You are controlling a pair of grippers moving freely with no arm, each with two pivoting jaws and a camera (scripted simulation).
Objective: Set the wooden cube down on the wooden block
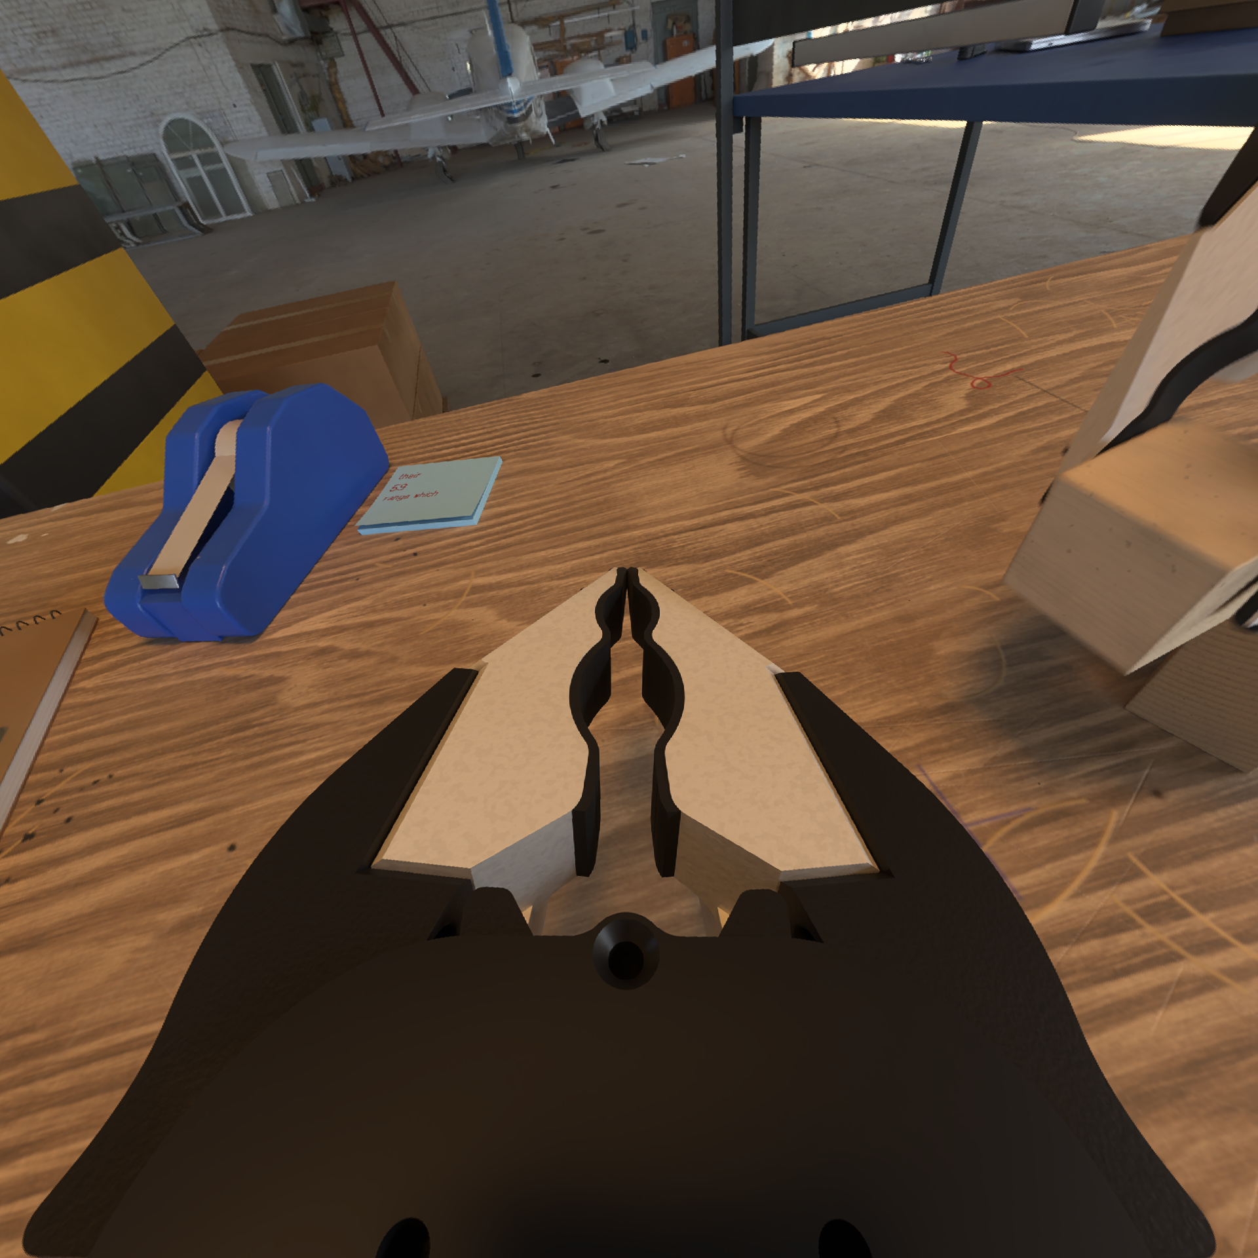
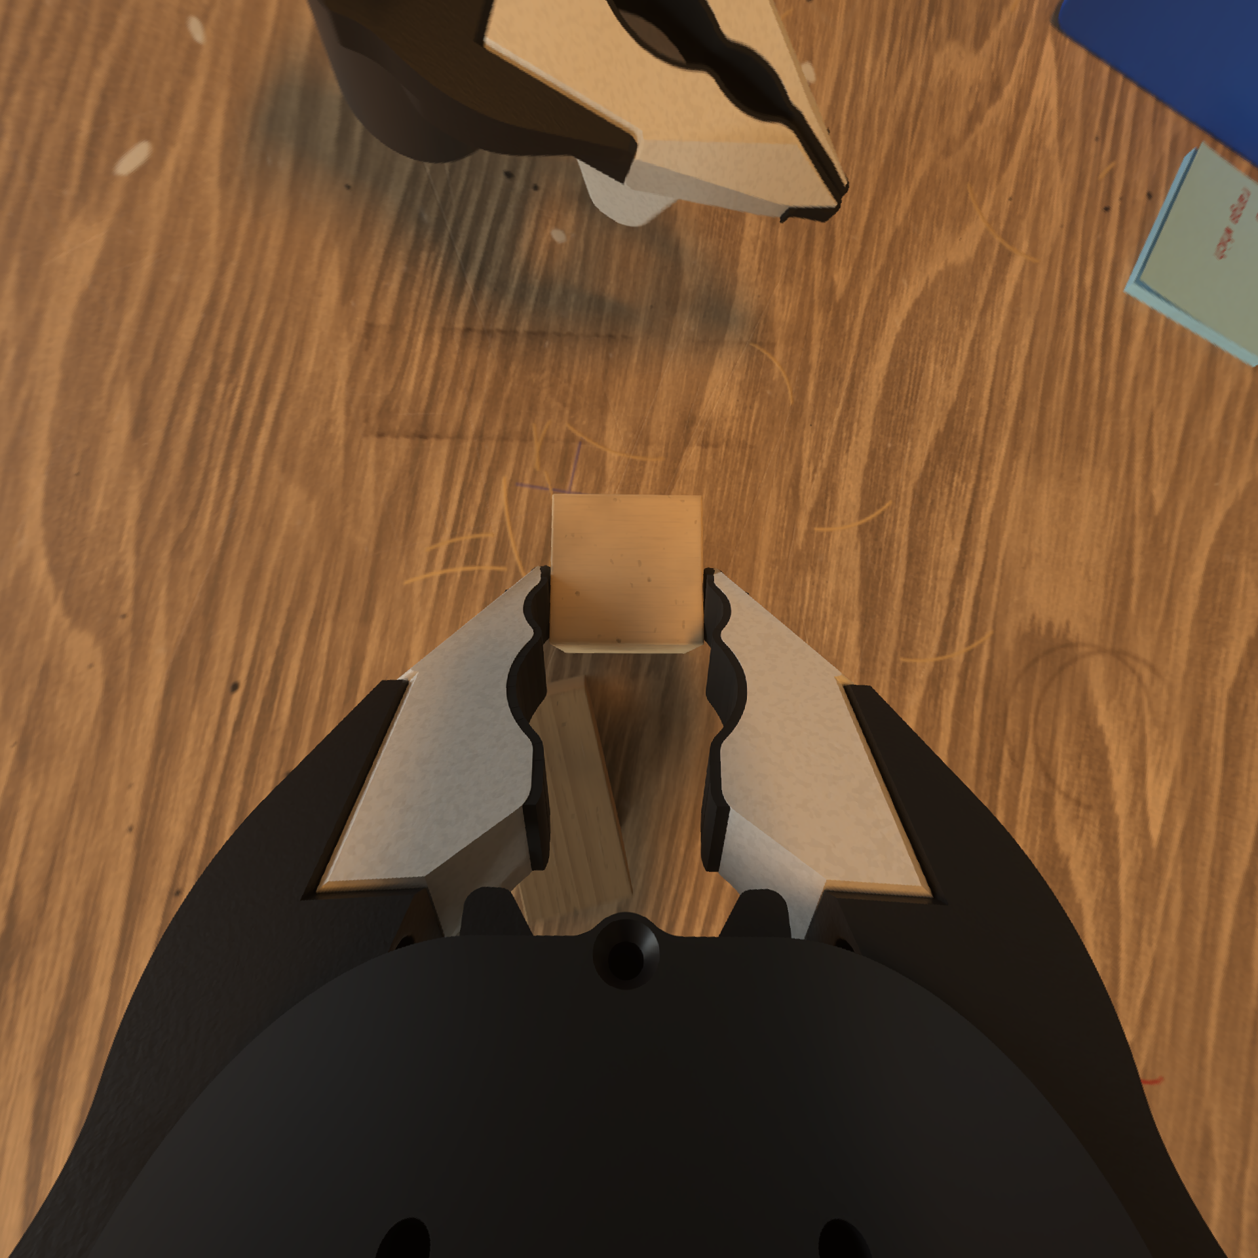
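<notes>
Right wrist view looks straight down along the right tool [image 2: 625, 606], whose two fingertips pinch the wooden cube [image 2: 625, 568] from either side, the dark pads [image 2: 715, 613] pressed flat against its left and right faces. The cube sits square between the tips, raised off the tabletop [image 2: 204, 476]. Beneath the fingers, nearer the tool's body than the cube, a stretch of the wooden block [image 2: 578, 803] shows through the gap, pale and striped with grain, lying at a slight angle; the cube is forward of the part that shows. Whether cube and block touch cannot be told from here. Beyond the cube, well apart from it, the left tool [image 2: 813, 204] hangs over the tabletop with its fingers pressed together and nothing between them. Far to the right of the cube lies a pale blue notepad [image 2: 1205, 252], and past that a dark blue corner [image 2: 1157, 61] at the frame's edge.

In the left wrist view, the left tool [image 1: 626, 575] has its tips closed on each other, holding nothing, above bare tabletop [image 1: 749, 476]. The cube [image 1: 1130, 538] is at the far right, held in the right tool's fingers [image 1: 1184, 327], with the block [image 1: 1205, 701] directly below it, partly cut off by the frame. Well to the left of the cube stand a blue tape dispenser [image 1: 272, 504] and the notepad [image 1: 432, 493] just beside it; a spiral notebook [image 1: 34, 687] lies at the left edge.
</notes>
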